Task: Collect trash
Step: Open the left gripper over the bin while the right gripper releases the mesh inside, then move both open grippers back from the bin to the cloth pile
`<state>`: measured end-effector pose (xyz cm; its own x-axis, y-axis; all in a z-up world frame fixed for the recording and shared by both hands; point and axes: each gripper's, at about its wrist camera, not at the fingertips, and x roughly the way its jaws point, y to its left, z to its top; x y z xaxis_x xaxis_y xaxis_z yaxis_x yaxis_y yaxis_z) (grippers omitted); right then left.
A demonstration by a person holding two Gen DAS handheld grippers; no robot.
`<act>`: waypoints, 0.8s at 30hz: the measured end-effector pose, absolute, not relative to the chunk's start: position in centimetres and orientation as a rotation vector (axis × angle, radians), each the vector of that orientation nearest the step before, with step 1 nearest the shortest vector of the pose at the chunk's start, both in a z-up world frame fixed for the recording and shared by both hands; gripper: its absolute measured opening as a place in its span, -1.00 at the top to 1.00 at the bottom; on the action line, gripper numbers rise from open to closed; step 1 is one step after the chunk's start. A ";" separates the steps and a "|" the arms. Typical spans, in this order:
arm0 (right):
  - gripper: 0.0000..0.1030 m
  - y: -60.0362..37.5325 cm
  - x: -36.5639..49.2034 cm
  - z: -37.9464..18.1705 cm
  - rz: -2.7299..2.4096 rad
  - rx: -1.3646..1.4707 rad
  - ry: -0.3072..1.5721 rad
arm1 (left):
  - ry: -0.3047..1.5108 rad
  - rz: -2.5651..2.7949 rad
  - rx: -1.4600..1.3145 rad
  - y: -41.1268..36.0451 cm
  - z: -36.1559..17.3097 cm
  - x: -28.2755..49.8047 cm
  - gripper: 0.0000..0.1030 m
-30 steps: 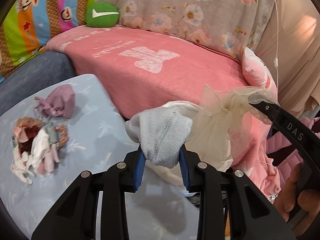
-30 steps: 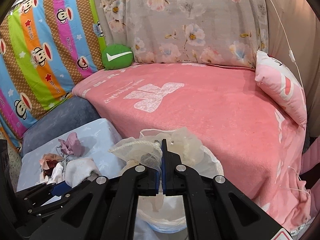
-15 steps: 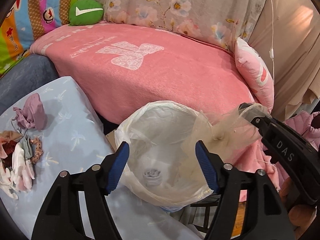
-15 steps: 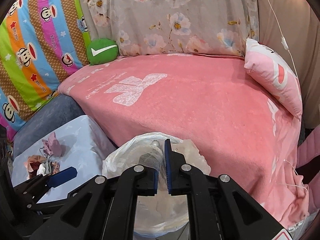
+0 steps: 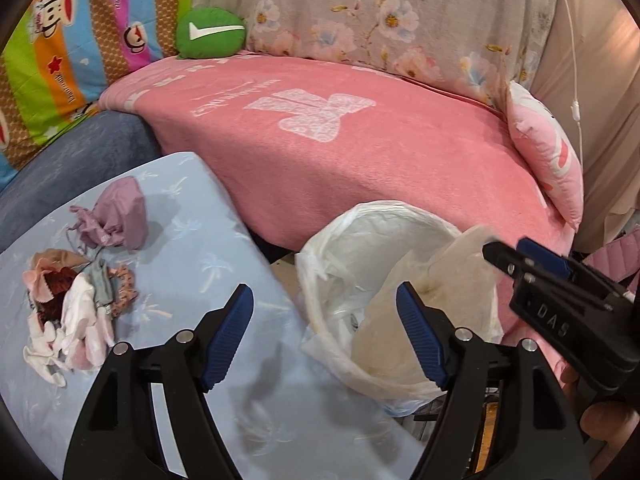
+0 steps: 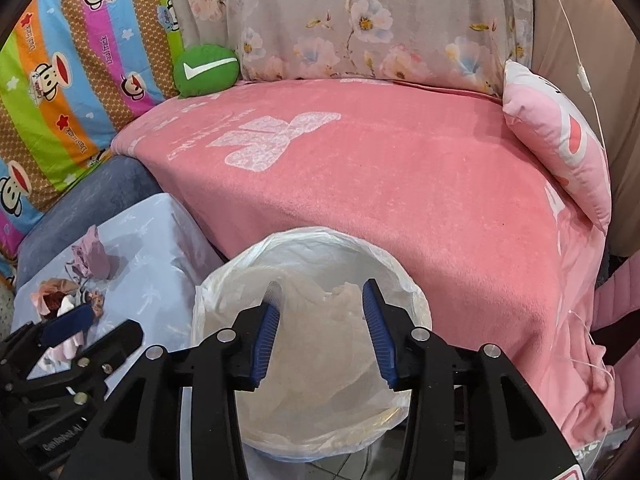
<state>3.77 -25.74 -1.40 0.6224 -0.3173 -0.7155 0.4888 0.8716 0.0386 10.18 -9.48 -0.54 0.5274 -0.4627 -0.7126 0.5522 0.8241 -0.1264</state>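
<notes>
A bin lined with a white plastic bag [image 5: 320, 272] [image 6: 224, 280] stands between the blue table and the pink bed. A beige mesh cloth [image 5: 448, 296] [image 6: 320, 344] lies inside it. My left gripper [image 5: 324, 320] is open and empty, over the table edge beside the bin. My right gripper [image 6: 320, 312] is open and empty, right above the bin mouth; it also shows in the left wrist view [image 5: 520, 256]. A pile of cloth scraps [image 5: 68, 308] [image 6: 60, 300] and a mauve pouch [image 5: 120, 216] [image 6: 96, 256] lie on the table.
The light blue table [image 5: 192, 248] is at the left. A pink blanket covers the bed [image 5: 340, 140] behind the bin. A green cushion [image 5: 210, 32] and a pink pillow [image 5: 548, 156] lie on the bed. A grey-blue seat [image 5: 72, 168] stands behind the table.
My left gripper opened and dropped the grey knit piece into the bin, then swung left. My right gripper opened and let the mesh cloth fall into the bin.
</notes>
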 end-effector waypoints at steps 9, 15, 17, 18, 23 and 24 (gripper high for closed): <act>0.02 -23.6 0.9 -7.2 -0.469 0.225 0.914 | 0.826 -0.550 0.109 -6.5 -1.7 9.6 -0.42; 0.02 -22.1 0.8 -4.7 -0.448 0.210 0.855 | 0.843 -0.527 0.080 -4.9 -2.4 9.1 -0.48; 0.02 -21.5 1.2 -3.8 -0.435 0.197 0.838 | 0.843 -0.516 0.070 -4.2 -2.5 9.0 -0.53; 0.02 -21.1 1.4 -3.4 -0.427 0.192 0.830 | 0.843 -0.508 0.063 -3.8 -2.4 9.0 -0.55; 0.02 -18.8 2.6 -2.2 -0.382 0.171 0.810 | 0.843 -0.447 0.036 -1.1 -2.6 9.6 -0.65; 0.02 -18.2 2.9 -2.1 -0.370 0.163 0.808 | 0.843 -0.435 0.031 -0.6 -2.7 9.8 -0.66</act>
<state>2.92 -18.17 -2.05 0.6311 -0.2603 -0.7308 0.3836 0.9235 0.0022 9.77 -0.60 -2.73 0.5826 -0.3605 -0.7284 0.3849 0.9117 -0.1434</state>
